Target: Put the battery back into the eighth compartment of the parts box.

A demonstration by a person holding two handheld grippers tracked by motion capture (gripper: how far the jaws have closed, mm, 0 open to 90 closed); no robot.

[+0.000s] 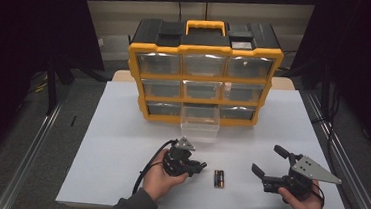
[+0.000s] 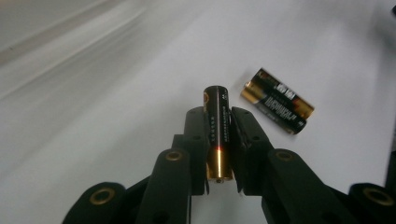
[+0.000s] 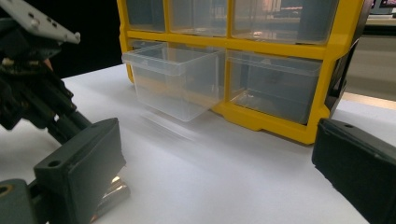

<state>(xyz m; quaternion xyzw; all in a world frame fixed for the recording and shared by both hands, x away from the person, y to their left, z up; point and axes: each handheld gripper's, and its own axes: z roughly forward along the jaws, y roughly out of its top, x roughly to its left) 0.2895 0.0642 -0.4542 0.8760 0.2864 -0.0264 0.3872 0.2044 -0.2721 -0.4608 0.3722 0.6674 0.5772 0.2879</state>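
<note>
I count three black-and-gold cylindrical batteries: one (image 2: 217, 130) between my left gripper's jaws and two (image 2: 277, 101) lying side by side on the white table just beyond it. Behind them stands one yellow-and-black plastic drawer cabinet (image 1: 206, 50) with nine clear plastic drawers in three rows of three, and one of these, the bottom middle drawer (image 1: 200, 121), is pulled out.

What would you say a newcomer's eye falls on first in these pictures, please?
First, the yellow-and-black drawer cabinet at the back of the white table, its bottom-middle clear drawer pulled out. Next, the left hand-held gripper clamped on a black-and-gold battery. Two more batteries lie side by side on the table between the left and the open right hand-held gripper.
</note>
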